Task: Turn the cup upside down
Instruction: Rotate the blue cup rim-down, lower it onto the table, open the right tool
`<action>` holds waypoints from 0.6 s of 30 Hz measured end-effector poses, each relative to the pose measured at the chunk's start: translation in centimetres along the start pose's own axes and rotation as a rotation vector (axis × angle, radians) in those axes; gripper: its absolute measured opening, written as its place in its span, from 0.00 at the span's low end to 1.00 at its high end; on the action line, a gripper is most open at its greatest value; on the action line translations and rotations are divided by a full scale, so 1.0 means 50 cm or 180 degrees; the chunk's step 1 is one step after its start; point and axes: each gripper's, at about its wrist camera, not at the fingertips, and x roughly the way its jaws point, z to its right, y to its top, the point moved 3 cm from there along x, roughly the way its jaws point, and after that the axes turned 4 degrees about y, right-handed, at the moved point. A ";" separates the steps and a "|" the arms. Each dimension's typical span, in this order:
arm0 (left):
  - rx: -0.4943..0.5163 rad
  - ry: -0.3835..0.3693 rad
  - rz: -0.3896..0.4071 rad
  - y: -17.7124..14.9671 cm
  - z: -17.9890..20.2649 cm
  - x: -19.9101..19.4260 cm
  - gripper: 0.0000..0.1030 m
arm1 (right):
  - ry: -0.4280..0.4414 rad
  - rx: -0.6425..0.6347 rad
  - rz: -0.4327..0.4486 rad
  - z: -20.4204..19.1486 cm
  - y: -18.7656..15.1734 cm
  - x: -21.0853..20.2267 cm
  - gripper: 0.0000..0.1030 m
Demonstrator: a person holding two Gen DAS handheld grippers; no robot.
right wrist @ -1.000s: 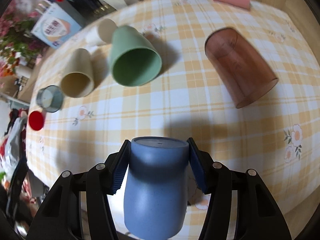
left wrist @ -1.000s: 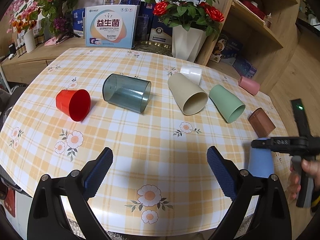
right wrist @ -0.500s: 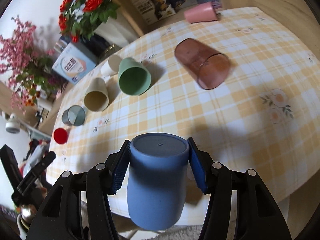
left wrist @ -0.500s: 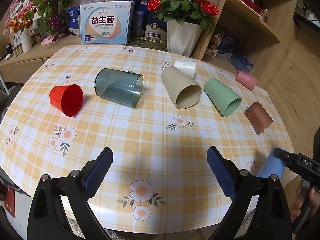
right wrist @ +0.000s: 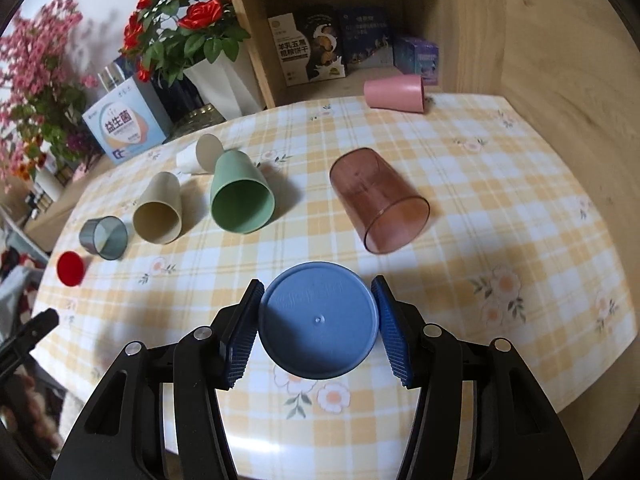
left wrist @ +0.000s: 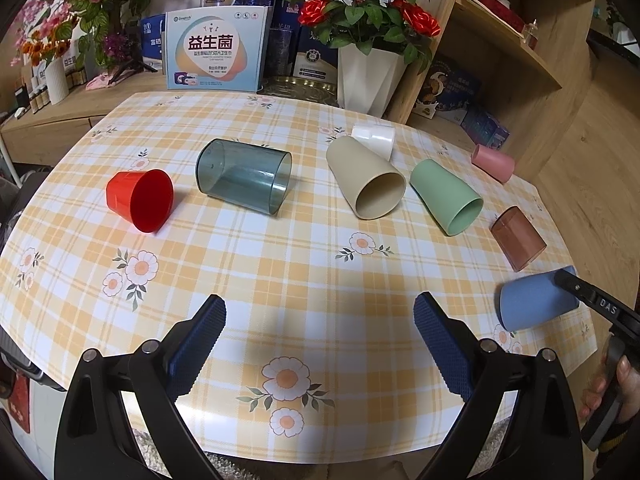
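My right gripper (right wrist: 318,324) is shut on a blue cup (right wrist: 318,320) and holds it above the table's near right edge, its flat bottom facing the camera. In the left wrist view the blue cup (left wrist: 534,300) lies roughly level in the air, bottom toward the table's middle. My left gripper (left wrist: 318,332) is open and empty over the front of the table. Several other cups lie on their sides: red (left wrist: 140,200), clear grey (left wrist: 242,176), beige (left wrist: 366,184), green (left wrist: 446,196), brown (left wrist: 518,238), pink (left wrist: 492,162), white (left wrist: 374,136).
The round table (left wrist: 280,272) has a yellow checked cloth with flowers. A white vase of red roses (left wrist: 370,76) and a printed box (left wrist: 216,56) stand behind it. A wooden shelf unit (left wrist: 508,40) rises at the back right.
My right gripper has turned the blue cup from upright with its bottom up to nearly level, bottom now facing the camera. The left gripper stayed open and shifted only slightly.
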 end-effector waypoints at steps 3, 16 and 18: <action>-0.0019 0.0007 0.0008 0.000 -0.005 -0.002 0.90 | -0.0087 -0.0085 -0.0057 -0.008 0.005 0.010 0.52; -0.0044 0.0049 0.0026 0.003 -0.012 -0.002 0.90 | -0.0336 -0.0433 -0.0179 -0.053 -0.005 0.024 0.52; -0.0035 0.0055 0.0036 0.004 -0.011 -0.005 0.90 | -0.0333 -0.0430 -0.0192 -0.055 -0.004 0.024 0.52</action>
